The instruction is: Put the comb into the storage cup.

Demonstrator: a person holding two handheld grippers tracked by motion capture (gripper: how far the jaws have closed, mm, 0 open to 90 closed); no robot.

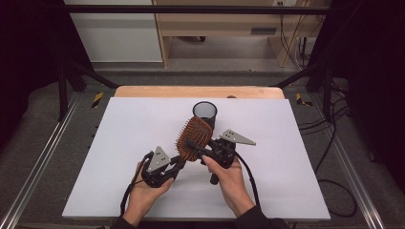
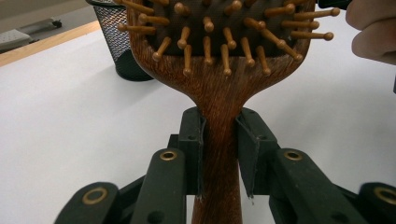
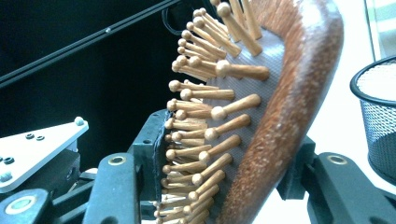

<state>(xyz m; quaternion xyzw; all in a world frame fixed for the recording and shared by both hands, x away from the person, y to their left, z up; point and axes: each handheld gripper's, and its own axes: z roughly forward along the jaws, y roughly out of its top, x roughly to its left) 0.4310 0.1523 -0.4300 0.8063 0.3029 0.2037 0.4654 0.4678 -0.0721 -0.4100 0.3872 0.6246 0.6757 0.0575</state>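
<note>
Hairbrush (image 1: 195,138), raised over the table (image 1: 119,157): its handle is clamped between the left gripper's (image 1: 177,163) jaws, its bristled head pinched between the right gripper's (image 1: 197,149) jaws, front and back. Just beyond the brush head stands a mesh cup (image 1: 205,113).

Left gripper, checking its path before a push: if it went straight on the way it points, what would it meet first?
Beyond the wooden paddle hairbrush that the left gripper clamps, probably the black mesh cup; depth is unclear.
</note>
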